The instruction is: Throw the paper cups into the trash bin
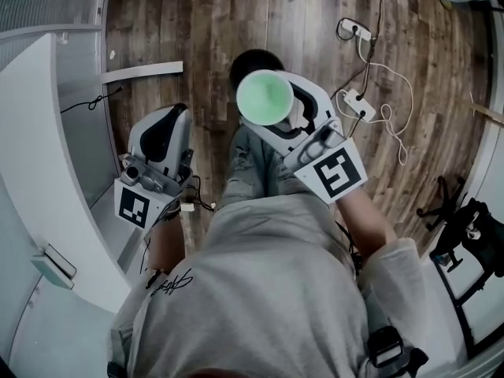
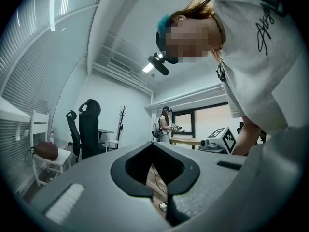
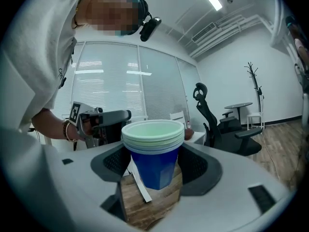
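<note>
One stack of nested paper cups [image 3: 152, 151], at least three rims showing, sits clamped in the right gripper [image 1: 279, 118] above a wooden floor [image 1: 197, 22]. The left gripper [image 1: 167, 120], jaws together, carries nothing.

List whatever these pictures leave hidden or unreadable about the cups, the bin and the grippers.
Trash bin: head view shows only a dark round shape behind the paper cups; cannot confirm it is the bin.
Cup count: right gripper view, the stacked rims sit too close to count.
Left gripper jaws: head view, covered by its own body.
</note>
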